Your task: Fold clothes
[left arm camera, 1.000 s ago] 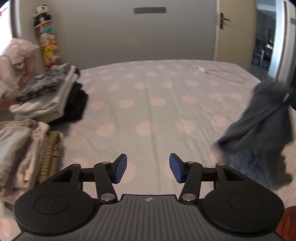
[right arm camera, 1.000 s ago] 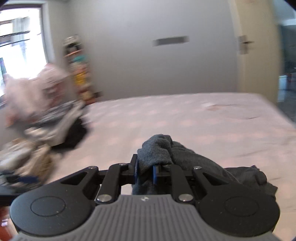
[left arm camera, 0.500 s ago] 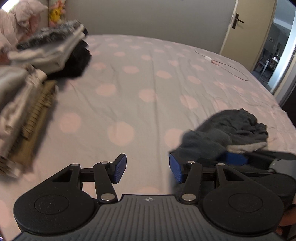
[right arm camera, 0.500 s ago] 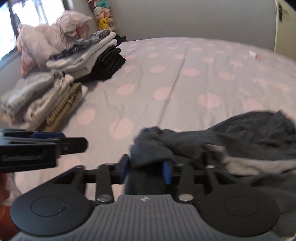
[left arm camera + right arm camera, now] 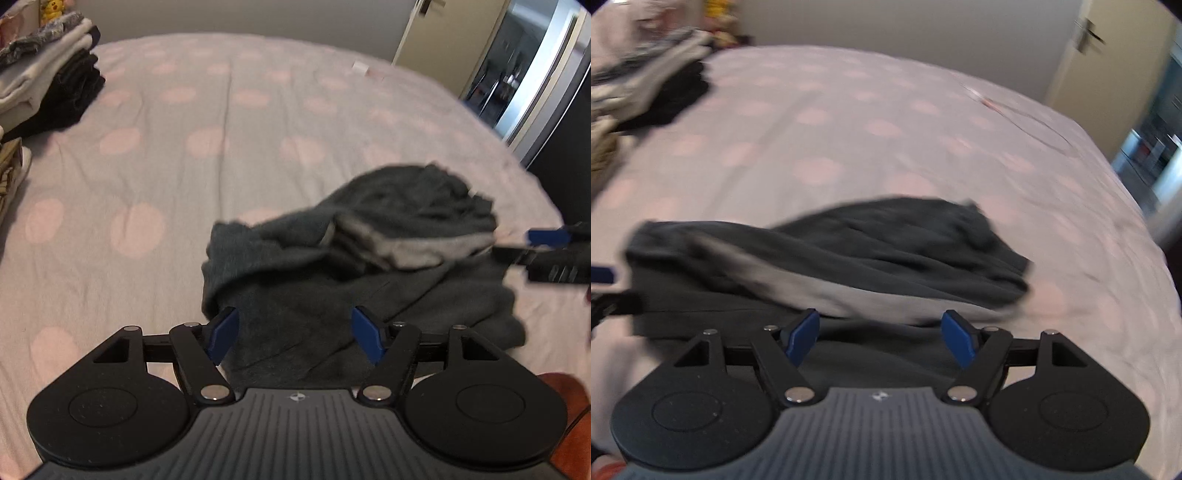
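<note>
Opening wide, left gripper (image 5: 294,338) and right gripper (image 5: 880,338) both hang over the crumpled dark grey garment (image 5: 369,258); pads grip nothing.

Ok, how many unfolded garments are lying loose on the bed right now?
1. A crumpled dark grey garment lies on the spotted bedsheet, just ahead of both grippers. The other clothes sit in folded stacks at the far left edge, partly out of frame, so more may be hidden.

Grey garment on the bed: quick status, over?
Left gripper and right gripper opening, gripping nothing. Grey garment crumpled on bed, unfolded. Nothing in the way.
</note>
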Motion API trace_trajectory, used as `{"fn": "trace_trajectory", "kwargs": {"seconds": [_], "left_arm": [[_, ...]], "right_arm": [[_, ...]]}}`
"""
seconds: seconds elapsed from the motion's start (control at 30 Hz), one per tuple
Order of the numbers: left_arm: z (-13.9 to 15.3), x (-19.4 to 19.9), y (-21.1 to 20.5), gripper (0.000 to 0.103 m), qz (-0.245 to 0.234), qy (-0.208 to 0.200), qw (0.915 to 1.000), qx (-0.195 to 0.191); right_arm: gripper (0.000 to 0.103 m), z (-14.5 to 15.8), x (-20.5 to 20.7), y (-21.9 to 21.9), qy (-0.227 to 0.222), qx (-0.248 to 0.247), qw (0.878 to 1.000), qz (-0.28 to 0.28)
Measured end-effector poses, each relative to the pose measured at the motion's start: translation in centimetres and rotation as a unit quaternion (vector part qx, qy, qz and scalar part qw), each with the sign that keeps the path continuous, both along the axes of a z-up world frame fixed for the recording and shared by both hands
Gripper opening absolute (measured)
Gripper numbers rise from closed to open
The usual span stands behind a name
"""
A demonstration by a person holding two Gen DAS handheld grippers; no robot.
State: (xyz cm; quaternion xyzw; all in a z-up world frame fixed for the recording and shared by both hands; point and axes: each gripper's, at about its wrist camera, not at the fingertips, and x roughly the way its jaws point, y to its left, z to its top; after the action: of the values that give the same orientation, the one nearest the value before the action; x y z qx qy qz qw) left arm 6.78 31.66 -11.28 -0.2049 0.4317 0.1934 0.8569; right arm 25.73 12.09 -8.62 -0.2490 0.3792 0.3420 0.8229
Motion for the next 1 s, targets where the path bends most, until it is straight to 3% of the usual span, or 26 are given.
{"fn": "trace_trajectory", "kwargs": {"seconds": [0.1, 0.13, 0.27, 0.37, 0.47, 0.5, 0.63, 0.7, 0.8, 1.0], "left_arm": [[-1.5, 0.0, 1.2, 0.075, 0.015, 0.006, 0.9997, -0.017], [-2.0, -0.1, 1.5, 0.069, 0.019, 0.005, 0.9995, -0.024], [-3.3, 0.1, 2.5, 0.053, 0.026, 0.005, 0.9989, -0.039], [-3.7, 0.3, 2.9, 0.043, 0.023, 0.005, 0.9990, -0.039], [-3.7, 0.2, 3.2, 0.036, 0.023, 0.001, 0.9989, -0.042], [-3.6, 0.2, 3.3, 0.034, 0.024, -0.001, 0.9987, -0.044], [-2.6, -0.1, 3.4, 0.025, 0.020, -0.009, 0.9990, -0.039], [-1.7, -0.3, 3.3, 0.021, 0.018, -0.017, 0.9993, -0.027], [0.5, -0.8, 3.2, 0.019, 0.015, -0.027, 0.9995, 0.002], [6.6, -2.4, 2.1, 0.017, 0.002, -0.067, 0.9950, 0.075]], "right_arm": [[0.076, -1.4, 3.2, -0.6, 0.004, -0.011, 0.999, -0.030], [0.076, -1.9, 4.2, -0.7, 0.006, -0.011, 0.999, -0.039], [0.076, -3.8, 7.8, -1.2, 0.033, 0.019, 0.996, -0.076], [0.074, -5.1, 10.4, -1.6, 0.071, 0.056, 0.989, -0.117], [0.069, -6.8, 12.4, -1.5, 0.084, 0.063, 0.983, -0.152], [0.066, -7.3, 13.1, -1.6, 0.088, 0.069, 0.980, -0.167], [0.023, -8.4, 15.0, -2.4, 0.132, 0.113, 0.962, -0.209], [0.016, -6.9, 14.2, -2.7, 0.109, 0.127, 0.965, -0.203], [0.014, -3.9, 12.5, -3.1, 0.058, 0.146, 0.970, -0.186], [0.014, 5.5, 8.3, -7.6, -0.025, 0.227, 0.955, -0.187]]}}
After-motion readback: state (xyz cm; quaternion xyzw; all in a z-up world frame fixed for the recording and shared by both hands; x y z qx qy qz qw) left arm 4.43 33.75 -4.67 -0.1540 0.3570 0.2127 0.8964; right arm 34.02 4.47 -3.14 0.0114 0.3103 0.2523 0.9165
